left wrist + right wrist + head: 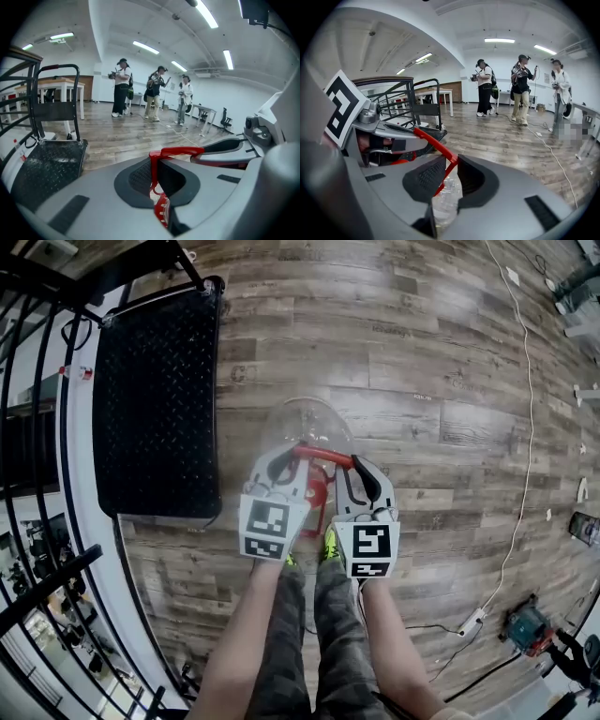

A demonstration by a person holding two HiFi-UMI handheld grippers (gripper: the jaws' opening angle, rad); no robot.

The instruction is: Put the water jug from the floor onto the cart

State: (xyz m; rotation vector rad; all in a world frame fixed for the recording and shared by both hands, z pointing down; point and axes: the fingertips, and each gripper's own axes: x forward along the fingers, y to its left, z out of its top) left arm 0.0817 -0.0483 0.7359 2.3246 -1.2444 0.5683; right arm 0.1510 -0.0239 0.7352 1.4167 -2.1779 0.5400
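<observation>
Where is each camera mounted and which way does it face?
Head view: on the person's head, steeply down at the water jug, red handle, cart; shows forearms, legs, left gripper, right gripper.
Left gripper view: on the left gripper, along its jaws shut on the red handle, toward three people; right gripper at right.
Right gripper view: on the right gripper, jaws on the red handle, water jug beneath; left gripper at left.
Shared: both gripper views show the red handle, cart and three people.

Left tool (pixel 154 164), right tool (pixel 451 163), both clamped
</observation>
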